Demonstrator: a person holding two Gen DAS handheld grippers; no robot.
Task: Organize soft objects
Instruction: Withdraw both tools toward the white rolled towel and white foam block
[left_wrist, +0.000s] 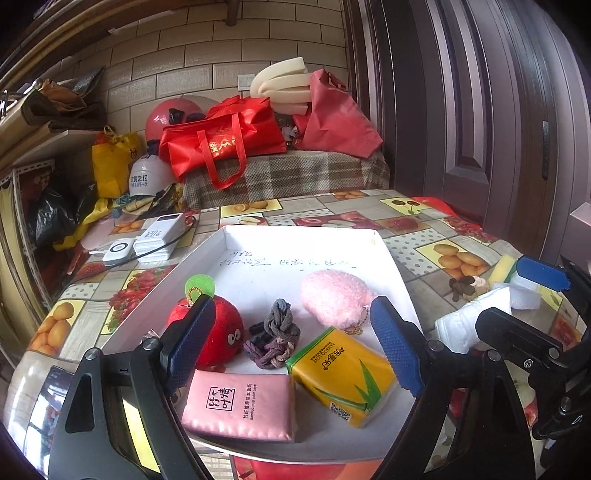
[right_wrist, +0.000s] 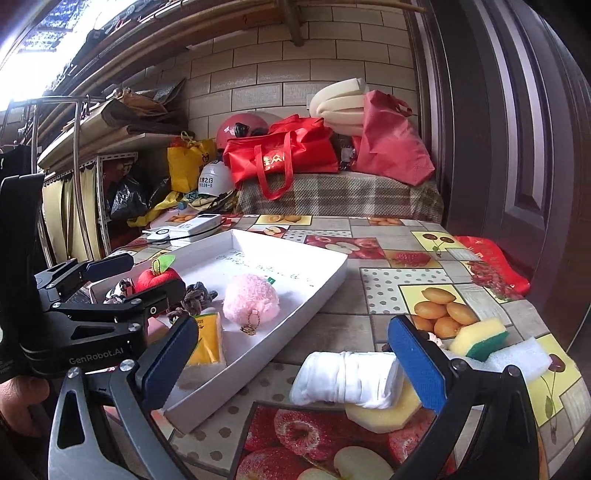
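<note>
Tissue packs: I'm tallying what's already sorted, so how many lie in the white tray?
2. The pink tissue pack lies at the tray's near edge; the yellow tissue pack lies beside it, touching, toward the right. None shows elsewhere, though the gripper fingers may hide something.

White tray (left_wrist: 384, 243), red apple plush (left_wrist: 225, 332), pink pompom (left_wrist: 332, 299), fruit-patterned tablecloth (right_wrist: 369, 295)

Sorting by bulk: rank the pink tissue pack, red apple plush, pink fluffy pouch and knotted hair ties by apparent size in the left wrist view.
1. Pink tissue pack, though it lies nearest the camera.
2-3. Red apple plush and pink fluffy pouch: too alike to rank.
4. Knotted hair ties.
</note>
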